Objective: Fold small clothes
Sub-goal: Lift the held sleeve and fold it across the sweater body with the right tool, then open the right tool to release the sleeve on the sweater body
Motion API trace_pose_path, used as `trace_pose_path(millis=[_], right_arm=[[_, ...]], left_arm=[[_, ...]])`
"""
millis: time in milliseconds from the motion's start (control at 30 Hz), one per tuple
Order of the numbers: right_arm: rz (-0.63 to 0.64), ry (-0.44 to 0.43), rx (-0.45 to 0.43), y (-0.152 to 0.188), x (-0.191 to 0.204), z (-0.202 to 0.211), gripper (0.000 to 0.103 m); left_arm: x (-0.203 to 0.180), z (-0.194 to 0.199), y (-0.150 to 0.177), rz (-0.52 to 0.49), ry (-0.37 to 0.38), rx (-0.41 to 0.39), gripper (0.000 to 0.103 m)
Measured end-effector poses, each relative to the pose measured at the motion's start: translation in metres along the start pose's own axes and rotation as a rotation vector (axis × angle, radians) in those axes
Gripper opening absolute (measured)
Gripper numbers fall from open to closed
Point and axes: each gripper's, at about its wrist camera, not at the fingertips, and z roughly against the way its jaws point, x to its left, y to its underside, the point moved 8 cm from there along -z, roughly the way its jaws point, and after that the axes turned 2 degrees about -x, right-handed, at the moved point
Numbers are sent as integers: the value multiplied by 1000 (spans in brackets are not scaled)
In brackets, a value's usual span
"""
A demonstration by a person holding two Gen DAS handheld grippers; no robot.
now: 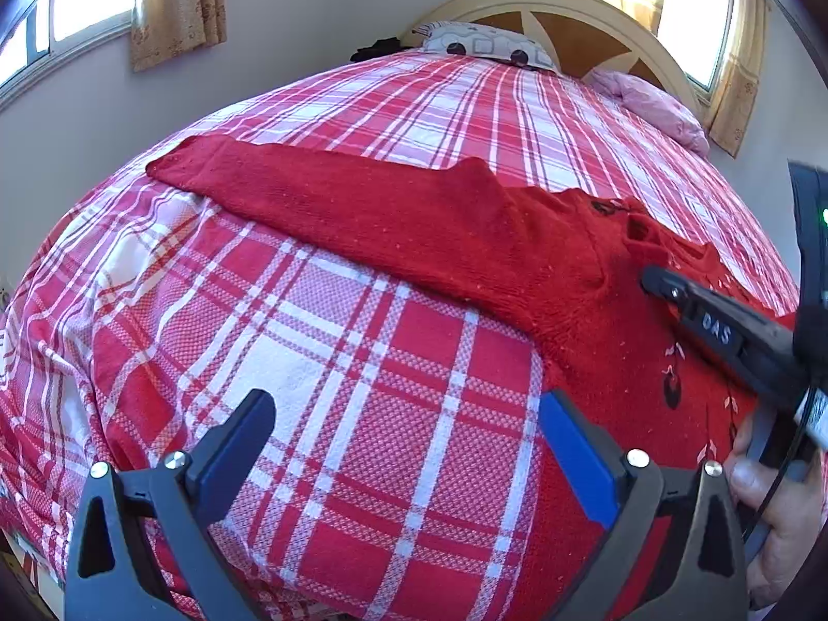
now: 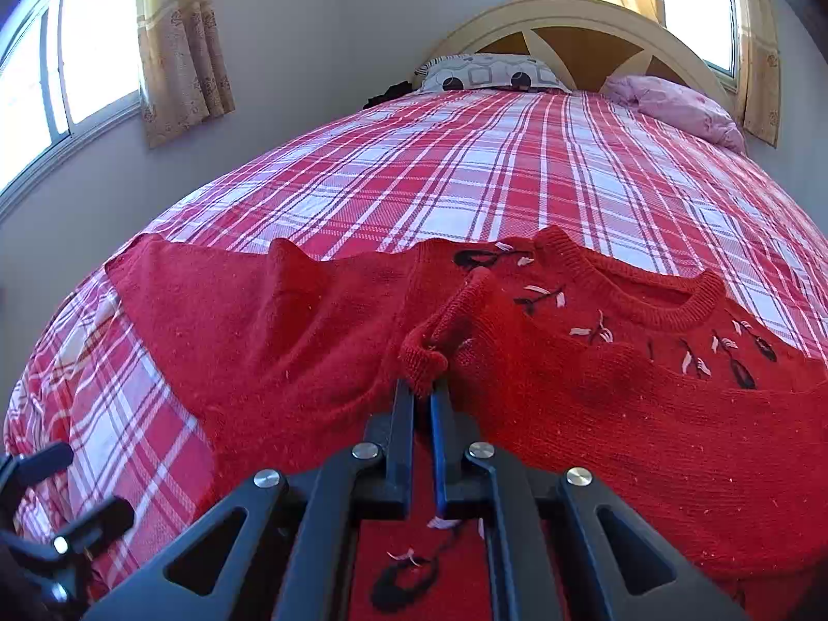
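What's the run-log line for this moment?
stage: folding red sweater | right gripper: shut on sleeve cuff | left gripper: open, empty, over plaid bedspread

Daylight enters my two views from blown-out windows (image 1: pixel 77 5) (image 2: pixel 693 5) at upper left and right, leaving the wall between them dim. Strong fisheye curvature bows the bed (image 1: pixel 414 119) and darkens the frame corners. My near gripper fingers (image 1: pixel 233 455) appear slightly soft; shadows are faint.
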Motion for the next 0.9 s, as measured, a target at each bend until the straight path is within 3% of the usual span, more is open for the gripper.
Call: trace_pose_path(millis=[667,800,867,900], right_arm=[[110,-42,38,3,49,-21,5],[136,-46,65,7,55,-27,11],[127,-107,70,7,59,-28,30],[113,-195,75,8,65,-27,59]], left_arm=[[19,-5,-1,18,-17,7,103],[18,-4,0,18,-18,10,103],[18,-1,1,15,-24,9,103],[18,0,1,14,-26,9,103]])
